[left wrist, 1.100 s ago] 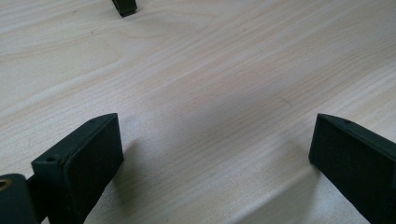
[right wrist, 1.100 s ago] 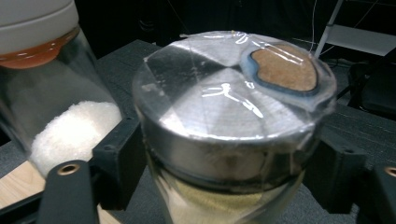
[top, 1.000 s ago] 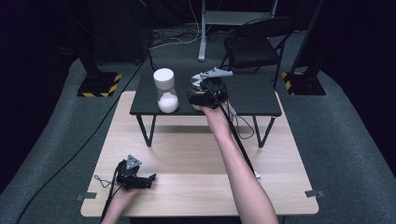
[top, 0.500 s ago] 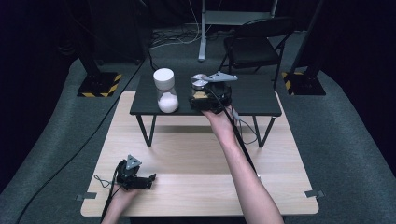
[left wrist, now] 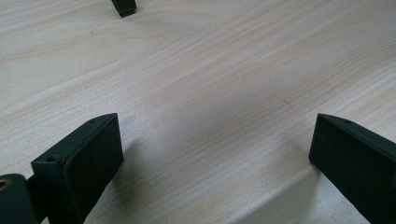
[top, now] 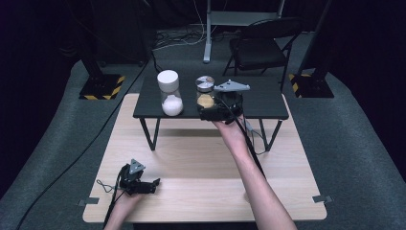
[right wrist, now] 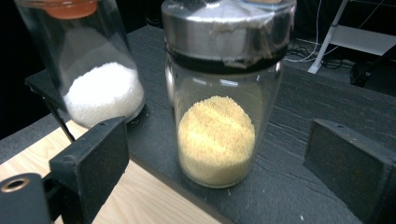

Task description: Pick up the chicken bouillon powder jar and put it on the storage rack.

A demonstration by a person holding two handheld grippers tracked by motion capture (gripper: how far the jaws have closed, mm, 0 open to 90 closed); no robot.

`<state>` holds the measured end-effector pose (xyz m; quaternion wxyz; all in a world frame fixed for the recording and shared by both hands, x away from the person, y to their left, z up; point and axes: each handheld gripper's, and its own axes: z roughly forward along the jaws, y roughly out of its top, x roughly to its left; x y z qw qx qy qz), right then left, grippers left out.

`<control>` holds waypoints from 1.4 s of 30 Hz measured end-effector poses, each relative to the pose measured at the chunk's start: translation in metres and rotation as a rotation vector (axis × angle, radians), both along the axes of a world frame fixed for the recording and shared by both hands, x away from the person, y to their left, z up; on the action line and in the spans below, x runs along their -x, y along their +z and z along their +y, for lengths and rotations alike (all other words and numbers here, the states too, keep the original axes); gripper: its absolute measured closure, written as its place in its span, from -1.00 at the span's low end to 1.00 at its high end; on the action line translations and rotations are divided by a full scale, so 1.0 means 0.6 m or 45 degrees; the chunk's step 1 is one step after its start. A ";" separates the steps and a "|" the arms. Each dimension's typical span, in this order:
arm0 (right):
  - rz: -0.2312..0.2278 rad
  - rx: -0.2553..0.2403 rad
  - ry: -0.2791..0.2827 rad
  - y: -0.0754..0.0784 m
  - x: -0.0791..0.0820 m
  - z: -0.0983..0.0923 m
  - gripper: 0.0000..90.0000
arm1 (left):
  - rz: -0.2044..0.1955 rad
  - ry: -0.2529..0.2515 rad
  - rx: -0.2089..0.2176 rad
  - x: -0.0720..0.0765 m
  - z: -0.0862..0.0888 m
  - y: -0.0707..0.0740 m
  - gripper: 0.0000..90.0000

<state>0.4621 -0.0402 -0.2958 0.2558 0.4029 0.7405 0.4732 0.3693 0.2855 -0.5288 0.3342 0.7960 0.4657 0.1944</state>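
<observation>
Jaws of the right gripper (right wrist: pixel 215 158) just opened wide, released and clear of the clear glass jar of yellow grains with a silver metal lid (right wrist: pixel 219 93), which stands between and just beyond them, touching neither pad. Jaws of the left gripper (left wrist: pixel 212 158) spread apart too, grasping nothing, with bare wood grain between them.

Nearest, at the near left corner of the pale wooden table (top: pixel 201 163): left gripper (top: pixel 152 185) resting low on the wood, held by the left hand (top: pixel 125 205), cable trailing off the near edge. Farther, right of centre: right hand (top: pixel 230 130) stretched forward, right gripper (top: pixel 207 106) at the near edge of the small black raised table (top: pixel 268 98), pointing away toward the far side.

On that black top, near its front edge: yellow-grain jar (top: pixel 205 91) upright, long axis vertical, lid up, base flat on the dark textured surface. Just to its left, apart from it: a clear glass jar of white grains with a white lid (top: pixel 170 92), also upright.

Black table standing on thin dark legs on the far half of the wooden one. Around both, grey carpet (top: pixel 349 143). Farther back, a dark folding chair (top: pixel 261 45), stand bases with yellow-black hazard stripes (top: pixel 103 86) at left and right, loose cables, and a dark room behind.
</observation>
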 end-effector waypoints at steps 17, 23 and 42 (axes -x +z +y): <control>-0.020 -0.024 0.000 -0.017 0.034 -0.029 -0.90 | 0.000 0.000 0.000 0.000 0.000 0.000 -0.94; -0.013 -0.029 0.000 -0.028 0.043 -0.043 -0.91 | 0.000 0.000 0.000 0.000 0.000 0.000 -0.94; -0.033 -0.061 -0.005 -0.047 0.081 -0.079 -0.94 | 0.003 -0.001 -0.004 0.000 0.000 0.000 -0.95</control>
